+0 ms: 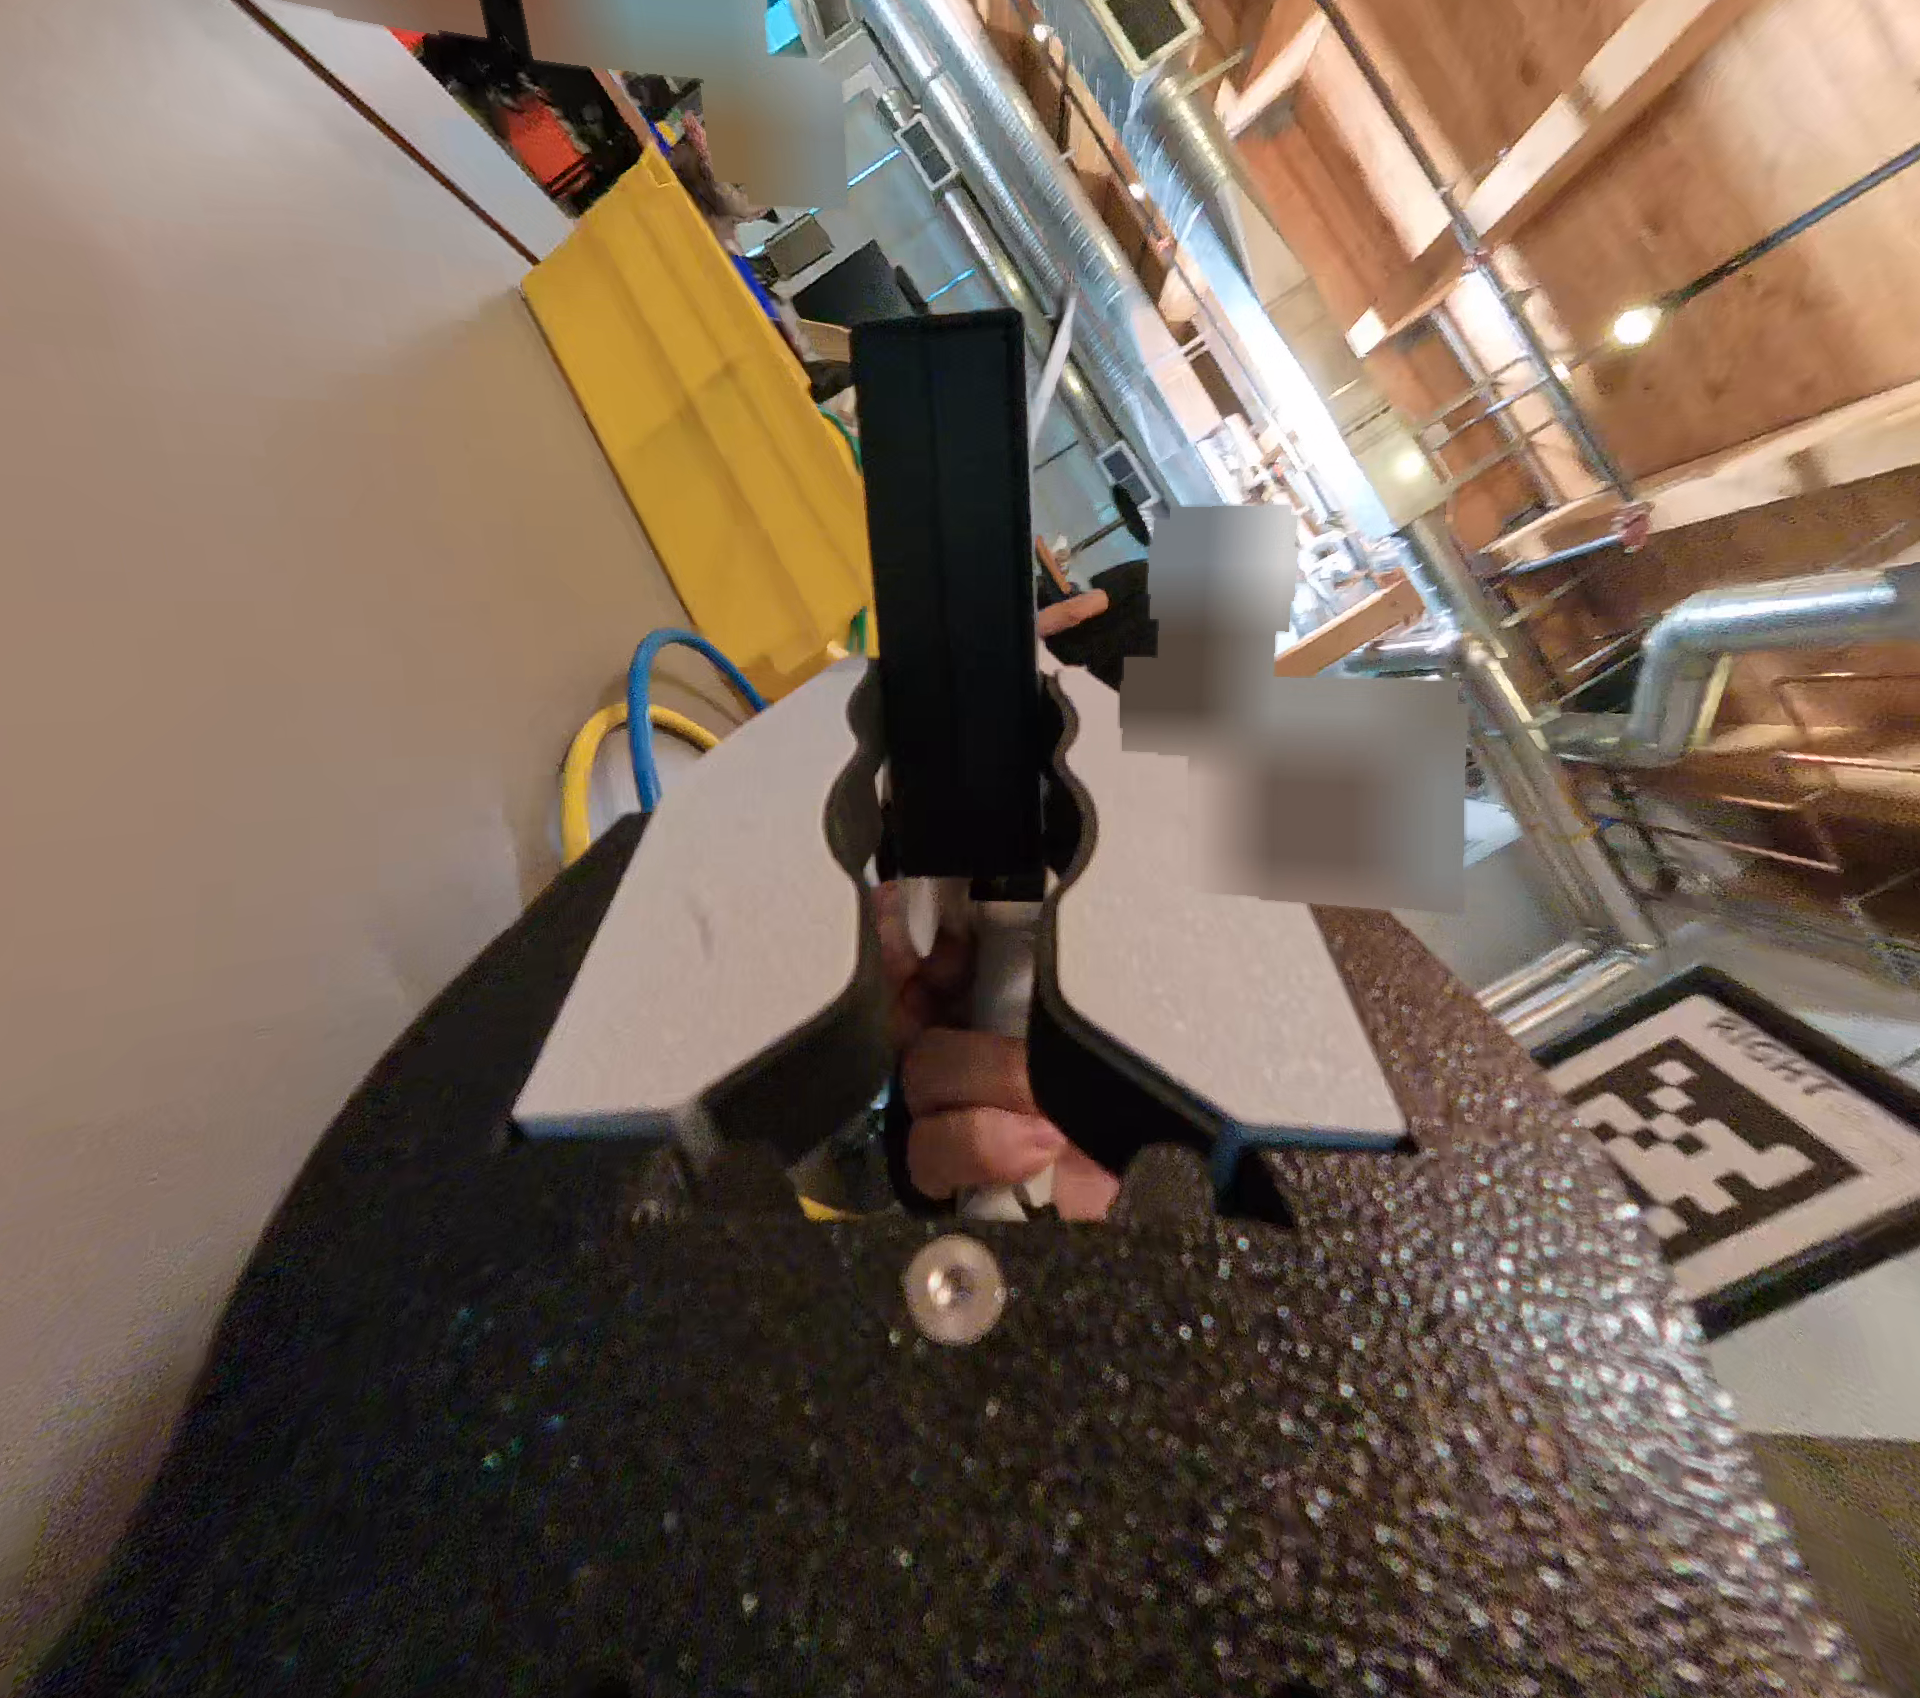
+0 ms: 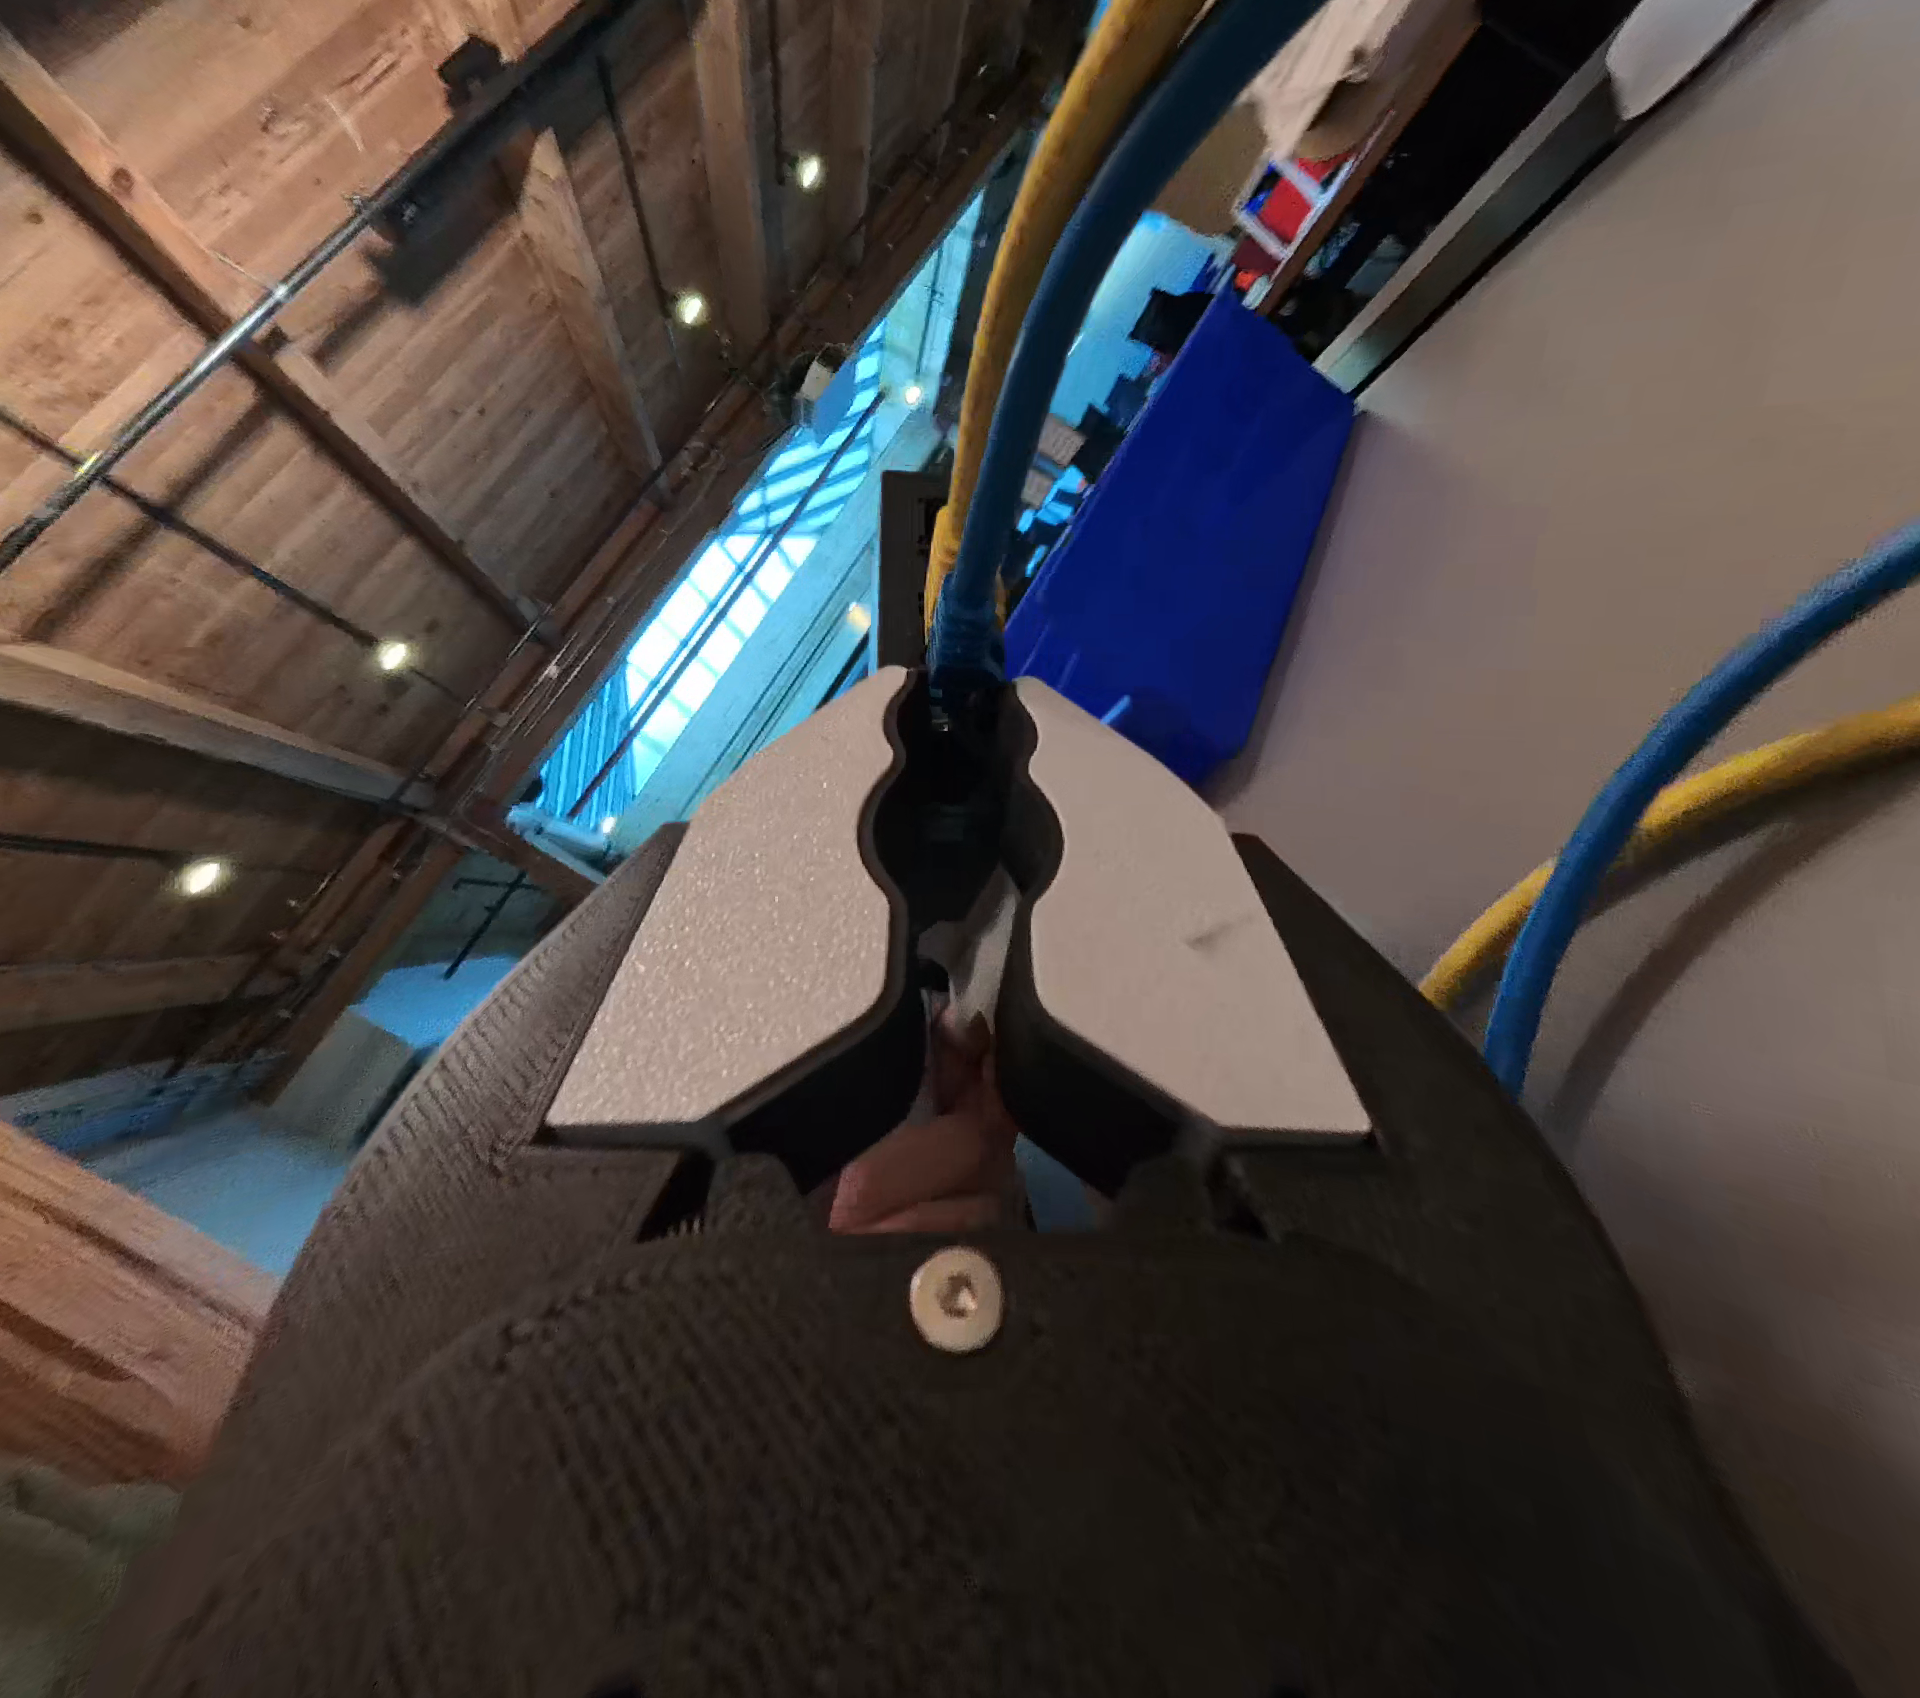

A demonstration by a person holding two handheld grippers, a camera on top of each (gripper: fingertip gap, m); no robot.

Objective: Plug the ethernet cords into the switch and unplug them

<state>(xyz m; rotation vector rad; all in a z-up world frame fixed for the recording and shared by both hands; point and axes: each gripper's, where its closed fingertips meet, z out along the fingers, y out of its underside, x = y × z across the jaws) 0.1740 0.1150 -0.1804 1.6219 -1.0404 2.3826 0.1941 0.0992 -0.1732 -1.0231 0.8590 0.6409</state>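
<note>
While the left gripper (image 1: 961,801) clamps the black switch (image 1: 948,588), the right gripper (image 2: 961,775) pinches the blue cord (image 2: 1049,391), its plug hidden.

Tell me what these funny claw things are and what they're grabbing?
They are two hand-held grippers, like big tongs, and a person squeezes one in each hand. Each has a small camera that looks out along its two grey fingers, so each picture comes from one gripper.

In the left picture, the left gripper is shut on a flat black box, the switch, and holds it up off the pale table. A yellow bin sits behind it.

In the right picture, the right gripper pinches the plug end of a blue cord. A yellow cord runs right beside it to the switch. A blue bin stands on the table.

Both cameras are tipped up, so you see the wooden ceiling too.
</note>
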